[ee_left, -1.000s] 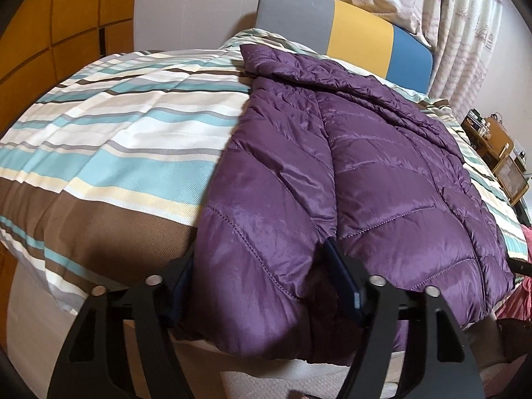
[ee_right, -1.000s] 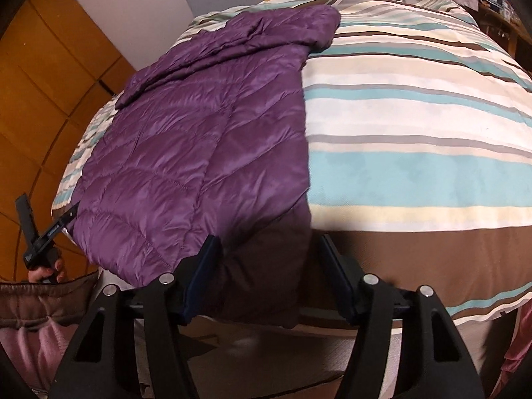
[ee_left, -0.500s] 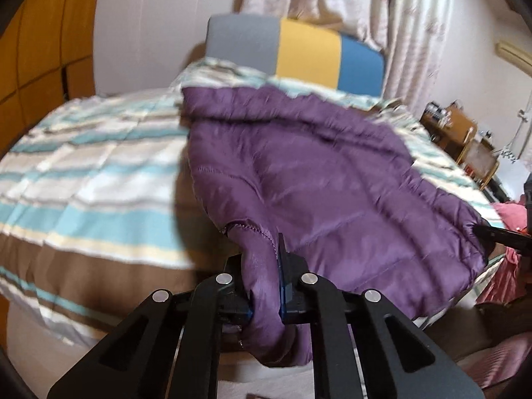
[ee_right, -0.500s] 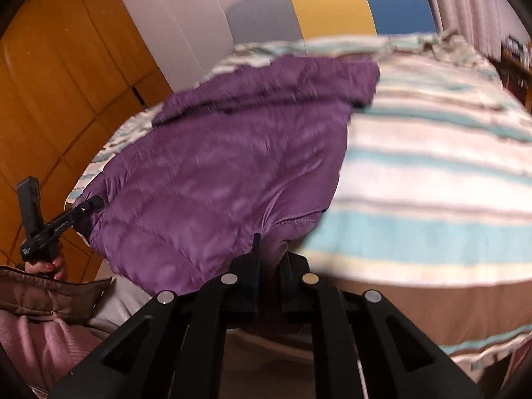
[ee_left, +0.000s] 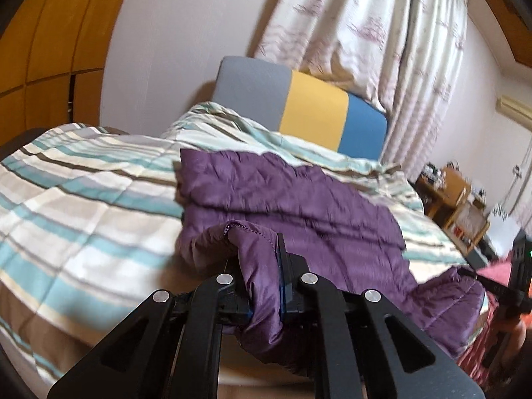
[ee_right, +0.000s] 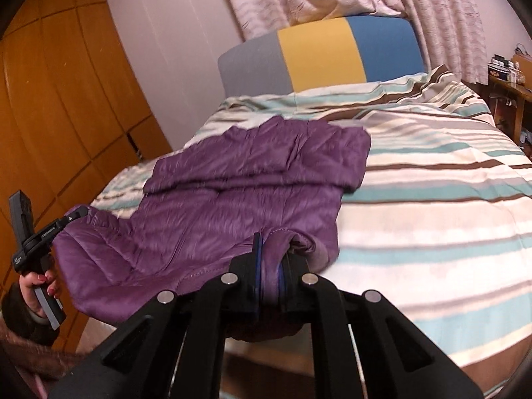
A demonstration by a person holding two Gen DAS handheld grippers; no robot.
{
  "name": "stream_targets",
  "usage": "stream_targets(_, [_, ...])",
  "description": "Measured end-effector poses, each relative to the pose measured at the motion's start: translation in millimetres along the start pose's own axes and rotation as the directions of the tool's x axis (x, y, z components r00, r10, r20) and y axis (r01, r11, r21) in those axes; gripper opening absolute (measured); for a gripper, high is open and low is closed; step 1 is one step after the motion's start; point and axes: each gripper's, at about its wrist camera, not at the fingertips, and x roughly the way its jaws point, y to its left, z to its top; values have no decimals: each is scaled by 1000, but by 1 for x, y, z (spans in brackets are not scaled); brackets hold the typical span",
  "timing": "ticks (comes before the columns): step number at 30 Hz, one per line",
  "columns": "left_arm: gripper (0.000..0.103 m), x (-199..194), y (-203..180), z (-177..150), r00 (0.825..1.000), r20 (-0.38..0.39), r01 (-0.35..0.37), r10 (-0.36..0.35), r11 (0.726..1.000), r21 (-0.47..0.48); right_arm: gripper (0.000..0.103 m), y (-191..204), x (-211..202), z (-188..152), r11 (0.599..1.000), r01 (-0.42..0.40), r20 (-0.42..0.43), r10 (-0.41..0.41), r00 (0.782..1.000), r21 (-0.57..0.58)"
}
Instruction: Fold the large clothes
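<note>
We found the purple quilted jacket (ee_left: 299, 212) spread flat across the striped duvet (ee_left: 83, 199), its hem at the near edge of the bed and its collar end toward the grey, yellow and blue headboard (ee_left: 312, 113). On the left, our left gripper (ee_left: 262, 269) had its jaws pinched tight on the hem corner, a fold of shiny cloth bulging up between them. On the right, our right gripper (ee_right: 271, 266) was clamped the same way on the other hem corner.

We judged the jacket light and puffy, soft enough to sag between two holds, and its slick shell likely to slide out of a shallow pinch. The stitched hem corners seemed the best places to grip, since the seam gives the pads something firm.

The left wrist view showed the wooden side table (ee_left: 455, 199) beyond the bed and the right gripper at the frame's right edge, with the cloth it holds. The right wrist view showed the orange wardrobe (ee_right: 66, 99) and a hand (ee_right: 40, 282) carrying the left gripper.
</note>
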Motion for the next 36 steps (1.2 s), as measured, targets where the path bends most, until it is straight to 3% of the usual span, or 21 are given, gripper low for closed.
stream_targets(12, [9, 60, 11, 47, 999, 7, -36, 36, 999, -38, 7, -26, 40, 56, 997, 29, 68, -33, 997, 69])
stream_targets(21, [9, 125, 28, 66, 994, -58, -102, 97, 991, -90, 7, -49, 99, 87, 992, 77, 31, -80, 996, 97])
stream_targets(26, [10, 160, 32, 67, 985, -103, -147, 140, 987, -64, 7, -71, 136, 94, 979, 86, -15, -84, 996, 186])
stream_targets(34, [29, 175, 31, 60, 979, -98, -176, 179, 984, 35, 12, -84, 166, 93, 964, 71, -31, -65, 997, 255])
stream_targets(36, [44, 173, 36, 62, 982, -96, -163, 163, 987, 3, 17, -86, 169, 93, 960, 63, -31, -56, 998, 272])
